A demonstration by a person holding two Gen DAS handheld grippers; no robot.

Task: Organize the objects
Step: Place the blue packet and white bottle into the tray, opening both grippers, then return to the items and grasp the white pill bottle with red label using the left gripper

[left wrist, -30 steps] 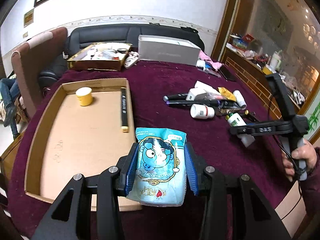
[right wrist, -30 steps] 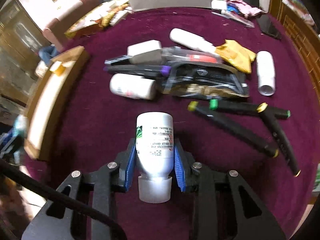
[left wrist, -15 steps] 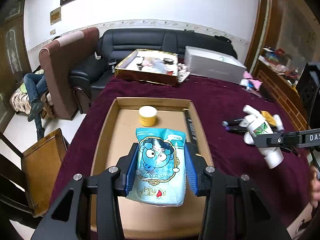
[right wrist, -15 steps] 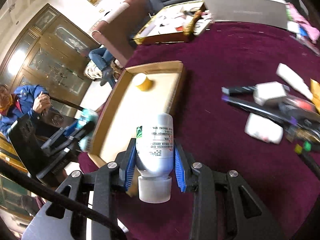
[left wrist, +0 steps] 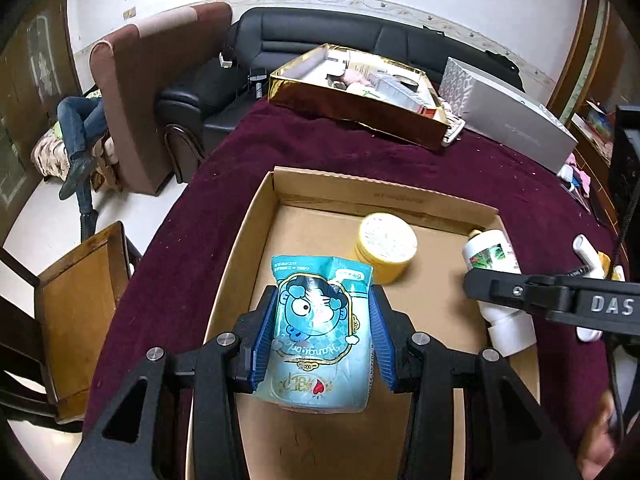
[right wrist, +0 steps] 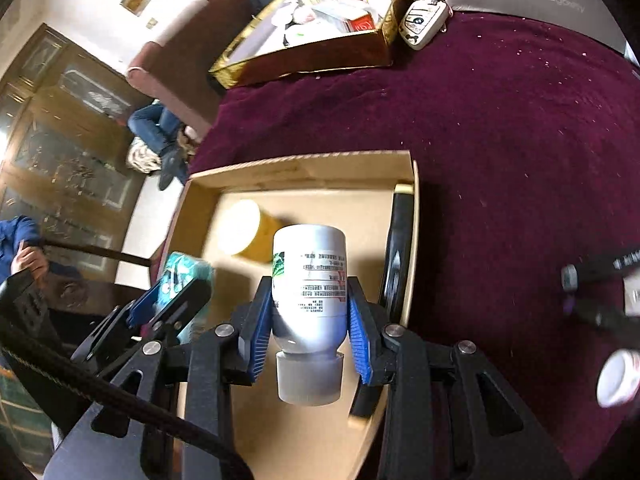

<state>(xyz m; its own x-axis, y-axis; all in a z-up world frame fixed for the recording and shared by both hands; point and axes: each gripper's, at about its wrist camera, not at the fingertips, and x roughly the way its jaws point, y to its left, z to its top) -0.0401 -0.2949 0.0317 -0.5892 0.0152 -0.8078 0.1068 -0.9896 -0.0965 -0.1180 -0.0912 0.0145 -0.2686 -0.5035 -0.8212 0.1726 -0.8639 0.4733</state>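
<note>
My left gripper (left wrist: 322, 334) is shut on a light blue cartoon pouch (left wrist: 320, 328), held over the near left part of the cardboard tray (left wrist: 384, 192). My right gripper (right wrist: 308, 320) is shut on a white bottle (right wrist: 308, 280), cap toward the camera, above the tray's (right wrist: 304, 164) right half. In the left wrist view the bottle (left wrist: 494, 256) and the right gripper (left wrist: 552, 296) show over the tray's right side. A yellow jar (left wrist: 386, 246) sits in the tray's far part. A black stick (right wrist: 398, 256) lies along its right wall.
A gold box (left wrist: 360, 108) with odds and ends and a grey box (left wrist: 512, 116) stand at the table's far end, a car key (right wrist: 422, 24) between them. Loose markers and a white bottle (right wrist: 618, 376) lie right of the tray. A wooden chair (left wrist: 76, 304) stands left.
Both grippers swung left from the pile of loose items to over the cardboard tray, each keeping its object. The left one also sank a little toward the tray.
</note>
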